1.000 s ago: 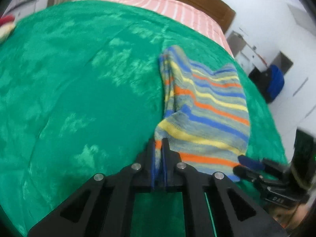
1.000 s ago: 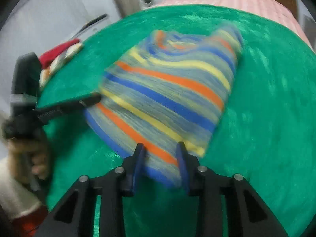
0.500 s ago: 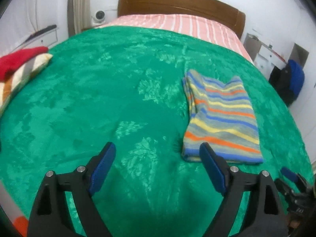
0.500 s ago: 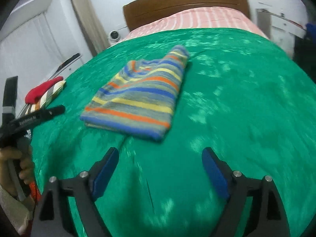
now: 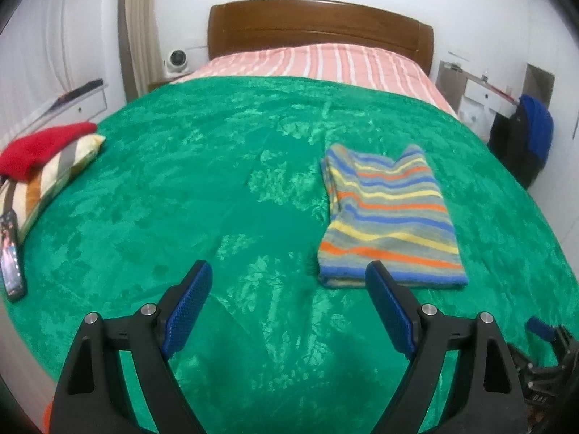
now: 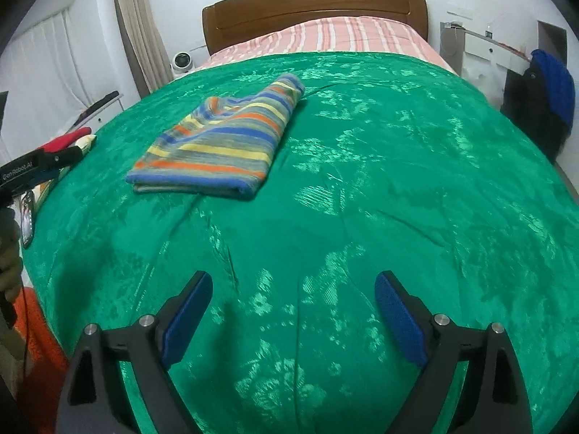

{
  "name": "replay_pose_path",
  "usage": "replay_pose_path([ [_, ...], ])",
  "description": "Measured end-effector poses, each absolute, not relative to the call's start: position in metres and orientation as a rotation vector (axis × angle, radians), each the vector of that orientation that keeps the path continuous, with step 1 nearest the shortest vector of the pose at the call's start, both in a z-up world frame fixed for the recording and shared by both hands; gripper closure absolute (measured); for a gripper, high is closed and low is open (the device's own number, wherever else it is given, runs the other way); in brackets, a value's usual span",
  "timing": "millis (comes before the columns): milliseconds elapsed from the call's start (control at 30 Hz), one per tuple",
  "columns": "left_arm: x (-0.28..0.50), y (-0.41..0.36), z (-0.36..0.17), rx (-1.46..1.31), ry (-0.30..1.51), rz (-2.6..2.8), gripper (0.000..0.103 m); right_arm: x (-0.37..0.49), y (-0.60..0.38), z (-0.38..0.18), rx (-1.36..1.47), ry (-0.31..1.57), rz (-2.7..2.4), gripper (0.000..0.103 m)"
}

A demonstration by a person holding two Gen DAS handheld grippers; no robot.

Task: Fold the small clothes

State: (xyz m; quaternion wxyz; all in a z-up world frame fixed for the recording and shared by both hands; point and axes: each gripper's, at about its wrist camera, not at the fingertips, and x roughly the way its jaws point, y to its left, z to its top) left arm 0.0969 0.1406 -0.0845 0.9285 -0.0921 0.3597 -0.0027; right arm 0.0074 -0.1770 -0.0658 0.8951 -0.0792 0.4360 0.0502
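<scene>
Left gripper [image 5: 287, 285]: blue-padded fingers spread wide over bare green blanket [image 5: 181, 188], nothing between them. The right finger's tip overlaps the near left corner of the striped garment [image 5: 389, 217] in this view; whether it touches the cloth cannot be told.

Right gripper [image 6: 293, 294]: jaws far apart and opening a little further, only blanket between them. The garment [image 6: 220, 152] lies well apart from it, ahead and to the left.

Garment: folded to a compact, roughly oblong stack, flat on the blanket, stripes of blue, orange, yellow and grey. Near edge shows doubled layers. Far end has two raised points with a dip between.

In the right wrist view the left gripper's black finger [image 6: 39, 168] shows at the left edge, held by a hand [image 6: 9, 271].

Left side of the bed: a phone [image 5: 11, 253] on the blanket edge, then a striped pillow [image 5: 43, 181] with a red cloth [image 5: 39, 146] on top.

Farther: pink striped bedding [image 5: 318, 65] beyond the blanket, then a brown wooden headboard [image 5: 318, 25]. A small white camera [image 5: 177, 59] left of the headboard. A dark bag with a blue item [image 5: 532, 133] on the right.
</scene>
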Motion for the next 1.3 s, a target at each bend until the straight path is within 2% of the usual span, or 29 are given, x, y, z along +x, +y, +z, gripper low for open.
replay_pose_path([
  [167,0.099,0.14,-0.095,-0.17,0.737,-0.018,0.005,0.007,-0.181,-0.071,-0.173,0.917,0.051,0.012],
  [400,0.143,0.162,-0.111,-0.368,0.796,-0.253,0.005,0.021,-0.186,-0.071,-0.113,0.944,0.079,0.012],
  [533,0.201,0.15,-0.106,-0.426,0.873,-0.381,0.005,0.065,-0.186,-0.054,0.01,0.93,0.143,0.012],
  [733,0.276,0.117,-0.13,-0.292,1.007,-0.383,0.005,0.154,-0.174,-0.048,0.184,0.961,0.242,0.012],
  [1033,0.32,0.108,-0.169,-0.267,1.111,-0.363,0.005,0.256,-0.173,-0.107,0.439,1.086,0.263,0.013],
  [1067,0.32,0.105,-0.169,-0.243,1.1,-0.371,0.006,0.261,-0.171,-0.111,0.469,1.081,0.266,0.019],
  [1100,0.32,0.1,-0.169,-0.218,1.088,-0.385,0.021,0.265,-0.167,-0.116,0.49,1.085,0.279,0.026],
  [1133,0.319,0.095,-0.169,-0.198,1.077,-0.397,0.034,0.268,-0.162,-0.119,0.499,1.105,0.292,0.05],
  [1167,0.319,0.09,-0.168,-0.198,1.072,-0.415,0.066,0.271,-0.154,-0.125,0.475,1.145,0.268,0.063],
  [1200,0.319,0.087,-0.169,-0.224,1.08,-0.441,0.083,0.272,-0.144,-0.126,0.389,1.158,0.221,0.066],
  [1300,0.305,0.074,-0.158,-0.159,1.031,-0.388,0.086,0.267,-0.092,-0.116,-0.065,1.128,0.158,0.073],
])
